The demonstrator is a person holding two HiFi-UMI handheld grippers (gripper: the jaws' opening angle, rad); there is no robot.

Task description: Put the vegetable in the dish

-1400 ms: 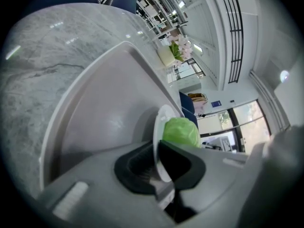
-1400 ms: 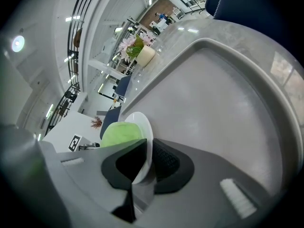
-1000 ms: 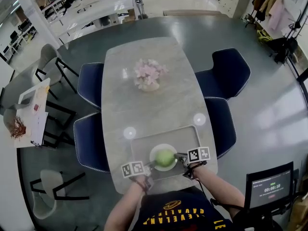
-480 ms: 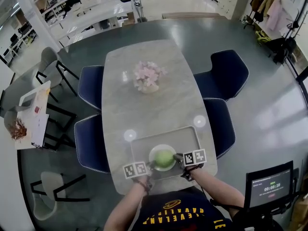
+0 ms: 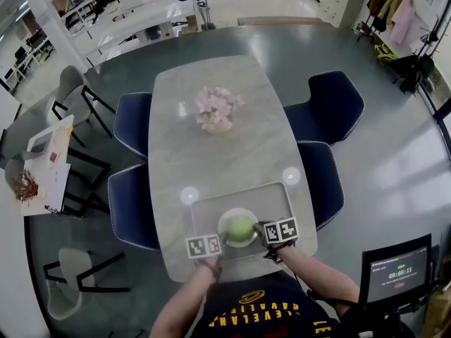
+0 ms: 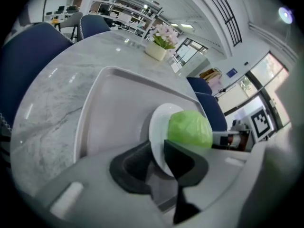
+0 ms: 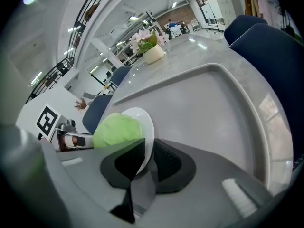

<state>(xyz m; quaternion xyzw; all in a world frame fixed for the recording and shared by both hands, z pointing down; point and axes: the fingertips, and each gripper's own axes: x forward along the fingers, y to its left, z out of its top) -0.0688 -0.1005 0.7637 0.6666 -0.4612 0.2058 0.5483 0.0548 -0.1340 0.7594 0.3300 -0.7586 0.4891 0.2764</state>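
Black-padded left gripper [image 6: 159, 163]: jaws opening, rim of white dish [image 6: 156, 127] loose between them. Right gripper [image 7: 147, 161]: jaws pinched on the opposite rim. Just beyond both tips, in the dish: vegetable [image 6: 190, 129], round, pale green, faintly wrinkled. Grey tray [image 5: 271, 197] beneath; pink flowers [image 5: 217, 108] far ahead.

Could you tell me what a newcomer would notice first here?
The bright green vegetable in the white dish, on the grey tray at the near end of the table, stands out first. The right gripper clamps the dish's rim, and the left gripper has its jaws opening around the opposite rim. Farther back stand pink flowers.
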